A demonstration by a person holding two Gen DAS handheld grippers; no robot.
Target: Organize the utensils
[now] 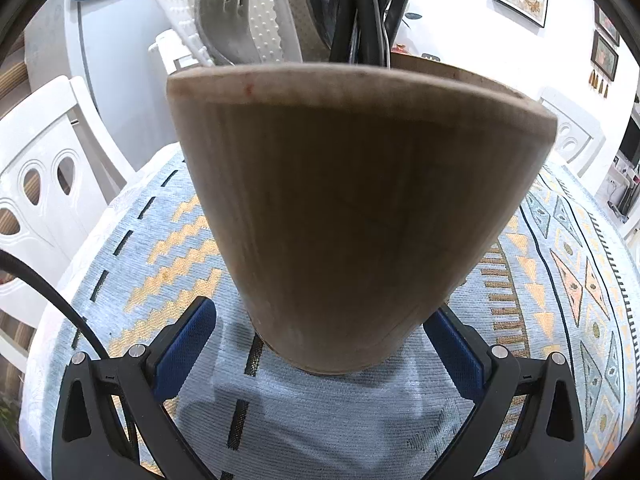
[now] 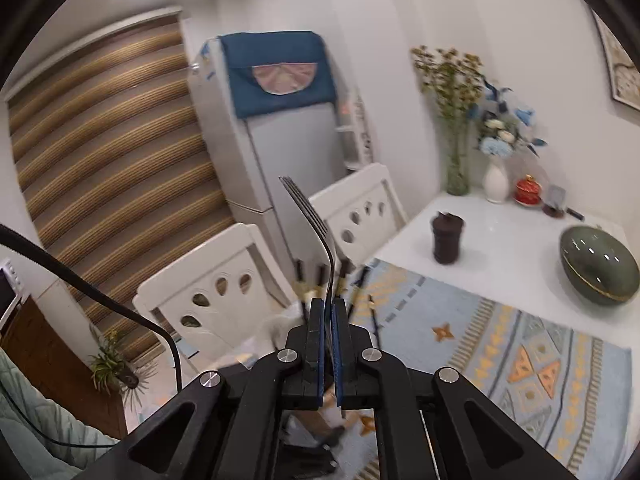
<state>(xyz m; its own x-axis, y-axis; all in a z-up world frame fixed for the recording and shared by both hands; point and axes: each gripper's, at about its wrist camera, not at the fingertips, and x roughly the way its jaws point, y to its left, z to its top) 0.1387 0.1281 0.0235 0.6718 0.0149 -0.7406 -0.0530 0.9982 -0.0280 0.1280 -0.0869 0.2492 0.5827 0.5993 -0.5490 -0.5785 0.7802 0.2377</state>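
Right tongs (image 2: pixel 329 308): clenched on a fork, blue pads pressed flat against either side of its handle, at the lower centre of the right wrist view.
Fork (image 2: pixel 310 216): dark, glossy metal; thin neck curving up out of the pads, tines edge-on and pointing toward the upper left; held up in the air, above the bench edge and the chairs behind it.
Left tongs (image 1: pixel 320 340): spread wide, one blue pad at each side of the holder's base at the bottom of the left wrist view; whether the pads press on it, I cannot tell.
Holder (image 1: pixel 360 208): brown wooden cup, widening toward its rim, standing on the cloth and filling the middle of the frame.
Utensils in holder: a grey slotted spatula (image 1: pixel 226 12) and a white studded one (image 1: pixel 276 20) at upper left, dark handles (image 1: pixel 360 8) at upper centre.
Bench (image 2: pixel 500 240): white top, partly covered by a pale blue patterned cloth (image 1: pixel 172 248).
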